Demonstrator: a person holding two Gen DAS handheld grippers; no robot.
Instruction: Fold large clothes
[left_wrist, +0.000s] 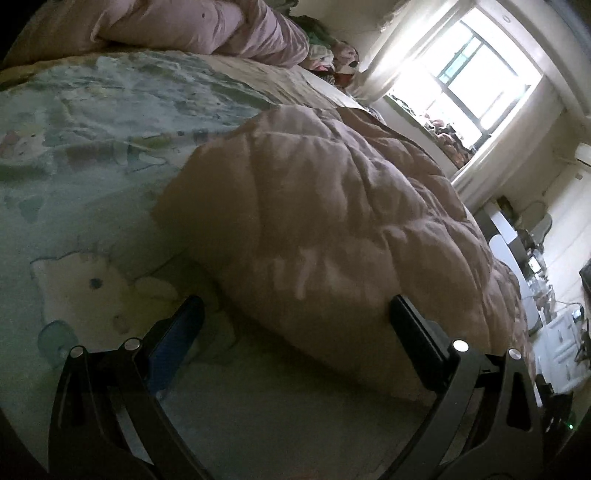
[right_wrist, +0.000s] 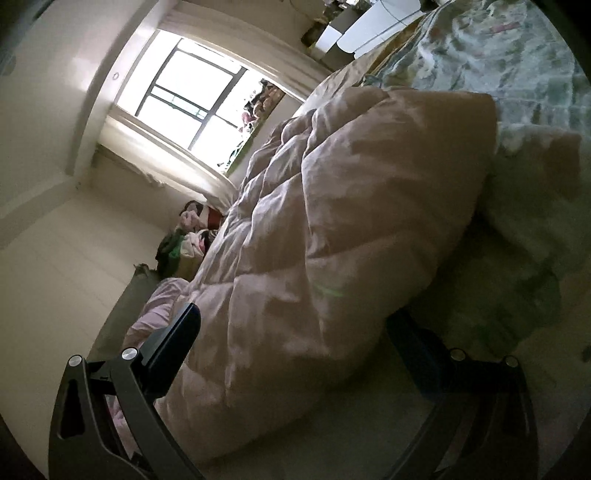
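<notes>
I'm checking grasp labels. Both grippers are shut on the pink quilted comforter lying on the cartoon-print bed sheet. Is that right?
Not quite. Both grippers are open, not shut: in the left wrist view the left gripper has its jaws spread wide around the pink quilted comforter, and the right wrist view shows the right gripper likewise. The comforter does lie on the cartoon-print bed sheet.

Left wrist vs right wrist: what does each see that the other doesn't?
Only the left wrist view shows the pink pillows at the head of the bed and the cartoon cat print on the sheet.

Only the right wrist view shows the bare wall beside the bed and the ceiling light.

Both show the puffy pink quilted garment on the patterned sheet, the bright window, and open tongs, left and right, straddling the garment's edge.
</notes>
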